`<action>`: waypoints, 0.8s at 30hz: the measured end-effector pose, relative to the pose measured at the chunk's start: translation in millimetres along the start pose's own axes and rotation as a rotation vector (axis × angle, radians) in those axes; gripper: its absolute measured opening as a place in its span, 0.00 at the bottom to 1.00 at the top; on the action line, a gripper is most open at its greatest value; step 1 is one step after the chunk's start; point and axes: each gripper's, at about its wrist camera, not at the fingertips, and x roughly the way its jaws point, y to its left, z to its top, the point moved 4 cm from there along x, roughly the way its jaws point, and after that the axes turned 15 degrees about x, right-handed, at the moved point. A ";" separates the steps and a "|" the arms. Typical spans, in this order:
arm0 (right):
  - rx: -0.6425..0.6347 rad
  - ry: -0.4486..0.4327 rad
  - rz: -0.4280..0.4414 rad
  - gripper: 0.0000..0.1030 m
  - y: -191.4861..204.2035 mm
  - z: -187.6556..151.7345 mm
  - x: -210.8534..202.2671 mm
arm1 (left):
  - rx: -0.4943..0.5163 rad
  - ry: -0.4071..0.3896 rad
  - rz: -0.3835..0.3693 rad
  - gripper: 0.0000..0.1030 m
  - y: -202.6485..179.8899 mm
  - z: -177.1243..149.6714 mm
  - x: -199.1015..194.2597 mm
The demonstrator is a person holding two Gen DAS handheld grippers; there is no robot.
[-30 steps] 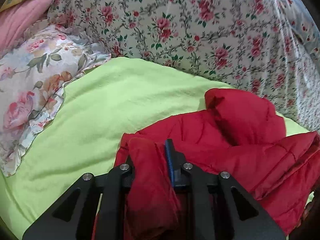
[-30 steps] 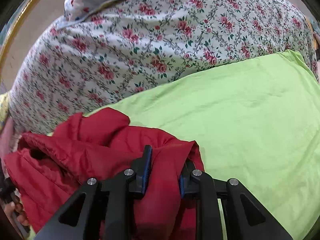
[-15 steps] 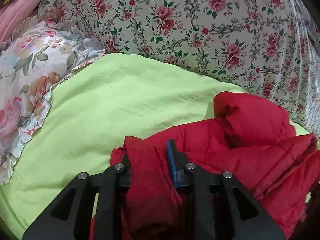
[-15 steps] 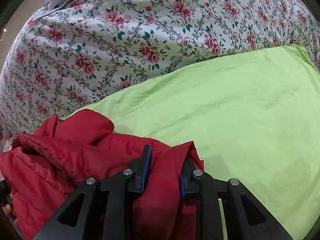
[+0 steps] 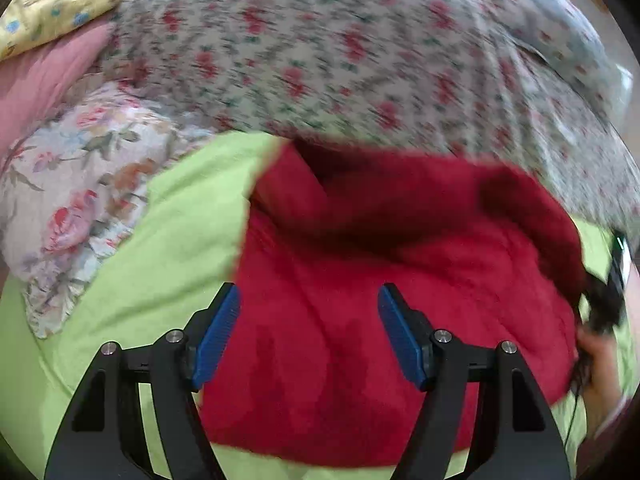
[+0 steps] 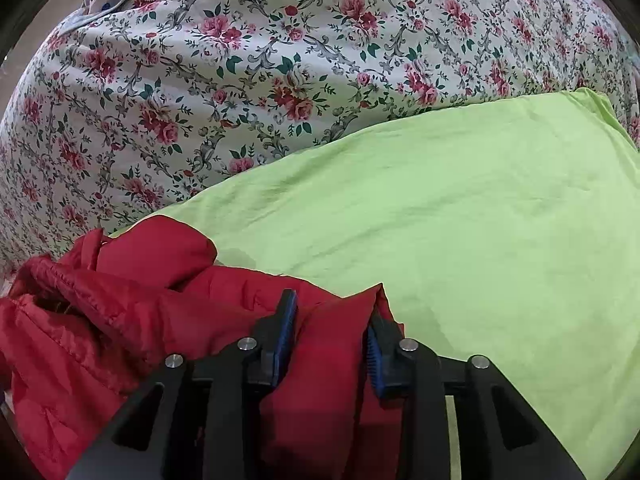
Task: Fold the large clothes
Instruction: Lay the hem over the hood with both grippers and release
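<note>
A: Left wrist view, item one?
B: Puffy red quilted jacket, bunched on the lime-green bed sheet. Left tongs spread wide, gripping nothing; the jacket lies just ahead, between the blue pads. Picture blurred.

A: Surroundings?
B: Rose-print floral quilt behind; pale floral pillow to one side.

A: Right wrist view?
B: Right tongs clamped narrow on a thick fold of the jacket, near its edge on the sheet.

A: Handling?
B: Likely light, soft, springy; the shell looks slippery. Best taken at seams or hems, pinching several layers.
</note>
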 end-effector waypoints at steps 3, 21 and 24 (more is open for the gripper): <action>-0.001 -0.006 -0.012 0.38 -0.6 0.1 -0.3 | 0.099 0.029 0.000 0.69 -33.0 -5.4 11.3; -0.306 0.023 0.204 0.76 38.5 -68.3 -111.8 | 0.126 0.083 0.129 0.80 -39.9 -6.1 67.1; -0.408 0.094 0.154 0.76 50.2 -92.8 -89.7 | 0.125 0.090 0.129 0.81 -36.4 -3.5 68.7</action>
